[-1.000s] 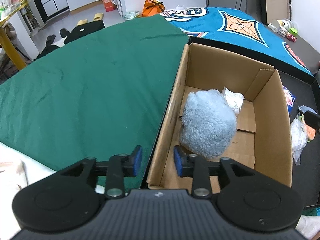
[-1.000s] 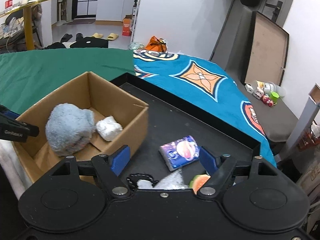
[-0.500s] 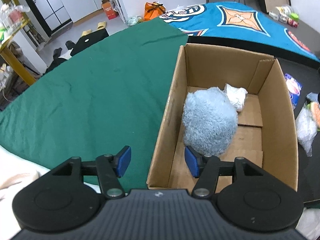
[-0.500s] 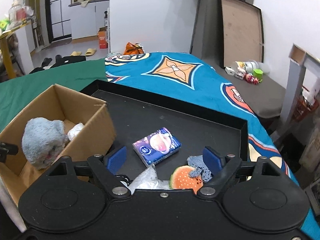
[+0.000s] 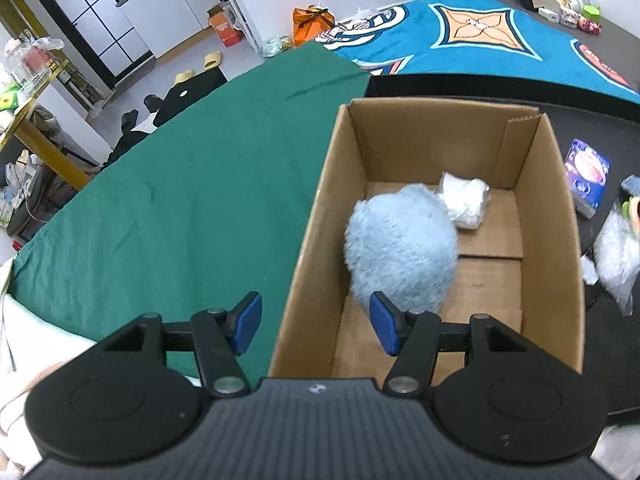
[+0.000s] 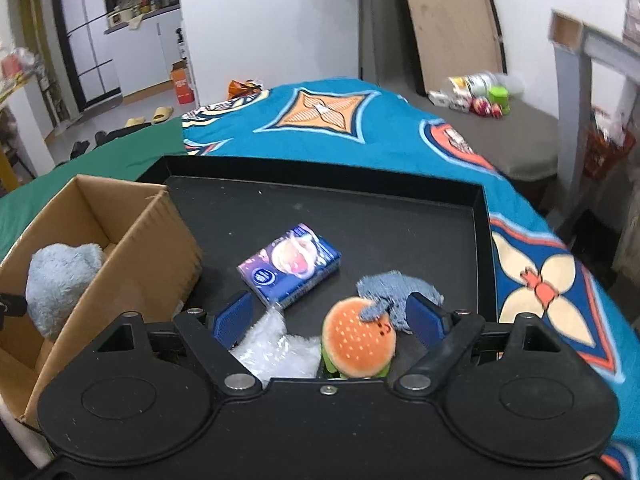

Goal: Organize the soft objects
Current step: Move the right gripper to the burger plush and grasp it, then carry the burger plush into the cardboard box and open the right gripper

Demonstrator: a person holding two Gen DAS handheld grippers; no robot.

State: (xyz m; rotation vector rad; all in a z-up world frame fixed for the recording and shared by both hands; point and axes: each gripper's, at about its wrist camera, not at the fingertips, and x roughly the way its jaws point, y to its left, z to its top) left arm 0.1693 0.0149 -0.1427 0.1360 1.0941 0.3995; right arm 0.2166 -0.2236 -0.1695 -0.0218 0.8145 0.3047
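A cardboard box holds a fluffy light-blue plush and a white crumpled wad. My left gripper is open with nothing in it; its fingers stand either side of the box's near left wall. In the right wrist view a burger plush, a grey-blue cloth, a clear plastic bag and a blue tissue pack lie on the black tray. My right gripper is open just above the burger plush and the bag, which sit between its fingers without being pressed.
The box stands at the tray's left end, beside a green cloth. A blue patterned blanket lies beyond the tray. The tissue pack and the bag show right of the box.
My left gripper's jaws have spread wider and it has drawn back a little from the box. My right gripper has swung right and sunk over the tray, bringing the burger plush between its fingers.
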